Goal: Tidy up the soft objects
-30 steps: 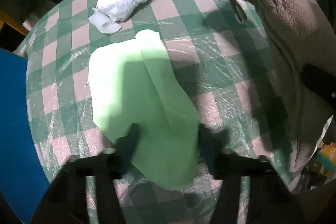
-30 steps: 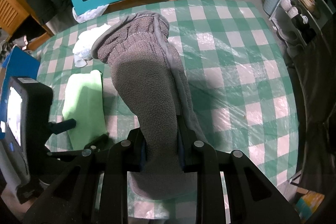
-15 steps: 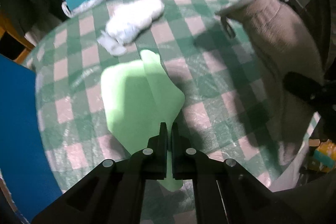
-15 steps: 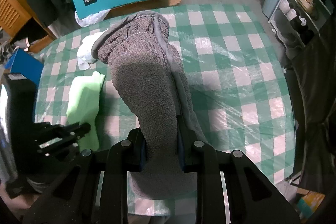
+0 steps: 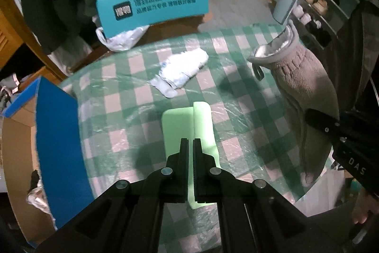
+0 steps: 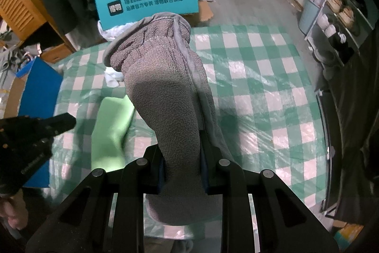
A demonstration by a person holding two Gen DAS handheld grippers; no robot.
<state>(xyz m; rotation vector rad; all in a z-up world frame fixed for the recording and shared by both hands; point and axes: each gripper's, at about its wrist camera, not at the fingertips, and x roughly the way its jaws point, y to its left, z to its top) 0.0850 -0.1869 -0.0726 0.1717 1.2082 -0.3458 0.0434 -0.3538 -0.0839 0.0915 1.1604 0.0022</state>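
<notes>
In the left wrist view my left gripper (image 5: pixel 190 142) is shut on the near edge of a light green cloth (image 5: pixel 187 125). The cloth is raised and stretches away over the checked table (image 5: pixel 236 110). A crumpled white bundle (image 5: pixel 182 68) lies beyond it. My right gripper (image 6: pixel 182 154) is shut on a grey fleece sock (image 6: pixel 165 87), which stands up with its cuff at the top. The sock (image 5: pixel 300 87) also shows at the right of the left wrist view. The green cloth (image 6: pixel 111 129) appears blurred to the sock's left, beside the left gripper (image 6: pixel 59 122).
A blue-lined cardboard box (image 5: pixel 56 146) stands at the table's left edge. A teal chair back (image 5: pixel 154 6) with a plastic bag under it is behind the table. A shoe rack (image 6: pixel 338 16) stands at the right. Dark coats hang at the back left.
The left gripper closed on the green cloth's near edge and rose with it, drawing the cloth into a narrower shape. The right gripper lifted the grey sock a little.
</notes>
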